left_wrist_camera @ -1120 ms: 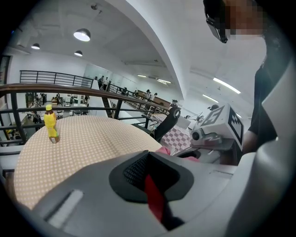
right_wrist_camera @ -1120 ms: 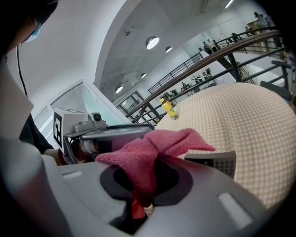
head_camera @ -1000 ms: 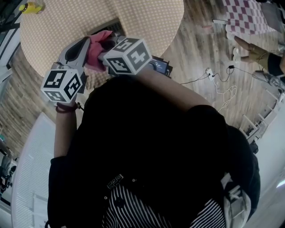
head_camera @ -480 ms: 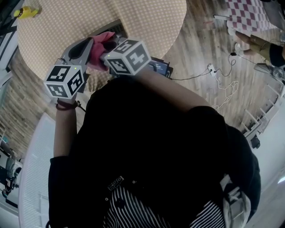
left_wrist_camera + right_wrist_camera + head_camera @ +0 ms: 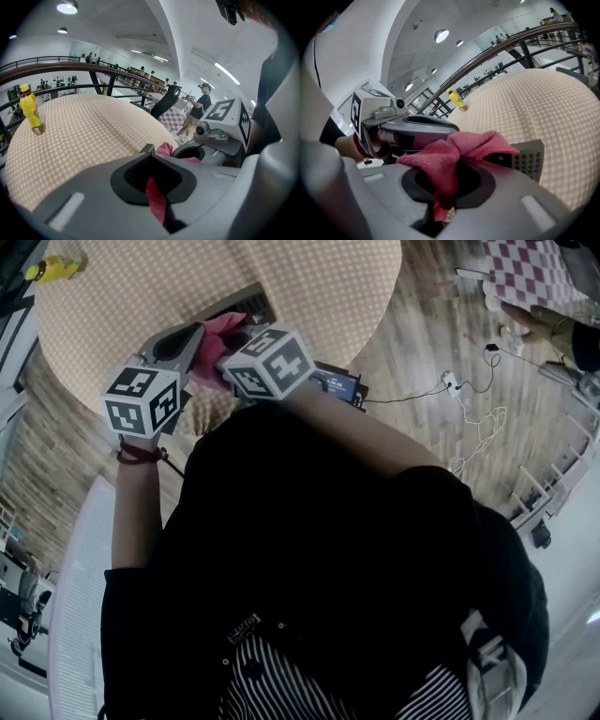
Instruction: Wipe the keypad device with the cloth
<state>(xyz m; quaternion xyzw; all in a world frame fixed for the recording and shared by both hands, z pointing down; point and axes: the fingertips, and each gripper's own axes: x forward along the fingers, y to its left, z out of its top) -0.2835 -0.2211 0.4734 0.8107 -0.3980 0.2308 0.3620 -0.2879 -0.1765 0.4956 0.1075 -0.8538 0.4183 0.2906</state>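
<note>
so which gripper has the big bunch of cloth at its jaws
The right gripper: the pink cloth billows out above its jaws, while the left gripper pinches only a thin strip.

The cloth (image 5: 457, 150) is a pink fuzzy microfibre sort of thing, soft nap, totally matt. The keypad device (image 5: 528, 161) looks like dark grey matt plastic with rows of little raised buttons. The left gripper (image 5: 157, 201) and right gripper (image 5: 443, 201) both have smooth matt grey plastic shells, with black rubbery-looking, finely textured pads inside. The worktop (image 5: 141, 287) has a woven checked fabric cover, beige and dull. Far left, the bottle (image 5: 31, 110) looks like shiny yellow plastic. The floor (image 5: 441, 324) is wood-look planks with a slight sheen.
</note>
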